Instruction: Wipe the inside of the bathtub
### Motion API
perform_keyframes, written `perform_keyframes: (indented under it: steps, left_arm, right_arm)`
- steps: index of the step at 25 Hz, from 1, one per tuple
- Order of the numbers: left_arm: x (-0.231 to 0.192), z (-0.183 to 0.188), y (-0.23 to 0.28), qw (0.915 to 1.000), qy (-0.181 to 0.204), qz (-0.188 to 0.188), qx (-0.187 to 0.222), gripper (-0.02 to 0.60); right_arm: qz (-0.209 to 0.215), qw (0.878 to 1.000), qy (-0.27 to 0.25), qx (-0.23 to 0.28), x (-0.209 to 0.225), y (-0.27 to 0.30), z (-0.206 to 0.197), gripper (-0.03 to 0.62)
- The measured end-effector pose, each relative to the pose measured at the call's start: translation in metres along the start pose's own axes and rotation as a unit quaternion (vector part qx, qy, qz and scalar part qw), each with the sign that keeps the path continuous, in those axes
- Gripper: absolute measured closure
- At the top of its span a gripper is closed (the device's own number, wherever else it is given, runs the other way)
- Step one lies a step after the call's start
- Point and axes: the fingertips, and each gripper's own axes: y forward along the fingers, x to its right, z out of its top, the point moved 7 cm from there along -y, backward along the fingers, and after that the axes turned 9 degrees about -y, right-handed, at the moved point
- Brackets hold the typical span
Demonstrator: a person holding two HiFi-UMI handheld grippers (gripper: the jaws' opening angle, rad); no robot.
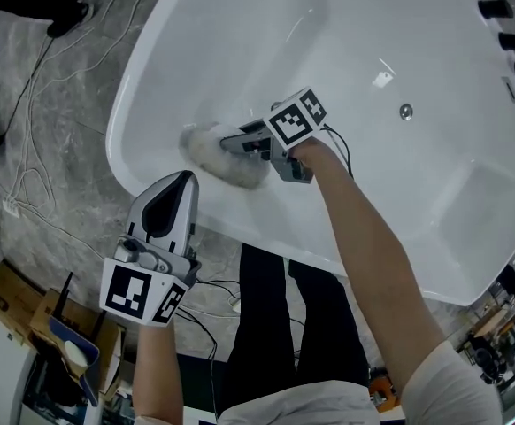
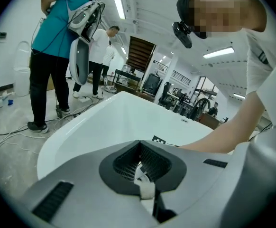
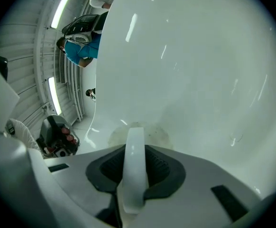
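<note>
Loose white cables trail across the grey stone floor at nine o'clock in the head view, with a cardboard box at eight o'clock. At seven o'clock the left gripper is held outside the basin, its tip showing over the near rim of the white bathtub; in its own view the left gripper has its jaws brought together with nothing between them, and it looks across the tub's rim toward a person in a teal shirt standing at ten o'clock. Just left of centre in the head view, a scrubber with a pale, fluffy pad lies pressed against the tub's inner wall near its left end. The right gripper, reaching in from five o'clock on an outstretched arm, is clamped on the scrubber's white handle; the right gripper view shows the right gripper with that handle running straight up between the jaws to the pad at six o'clock against the smooth white wall. Well apart, at two o'clock in the head view, sits the round metal drain.
</note>
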Motion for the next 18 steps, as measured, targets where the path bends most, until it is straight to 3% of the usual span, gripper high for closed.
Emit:
perform_keyframes:
  steps: [11,18]
  left_arm:
    - [0.000,0.015,0.054,0.9992,0.022,0.004,-0.033,0.571]
    - [-0.013,0.034,0.128,0.9871,0.114,-0.034,-0.107,0.571]
  right_arm:
    - [-0.023,1.000,0.016,0.009,0.062,-0.001,-0.016,0.499]
    - [-0.038,0.999,0.013,-0.004,0.085,-0.001,-0.022,0.499]
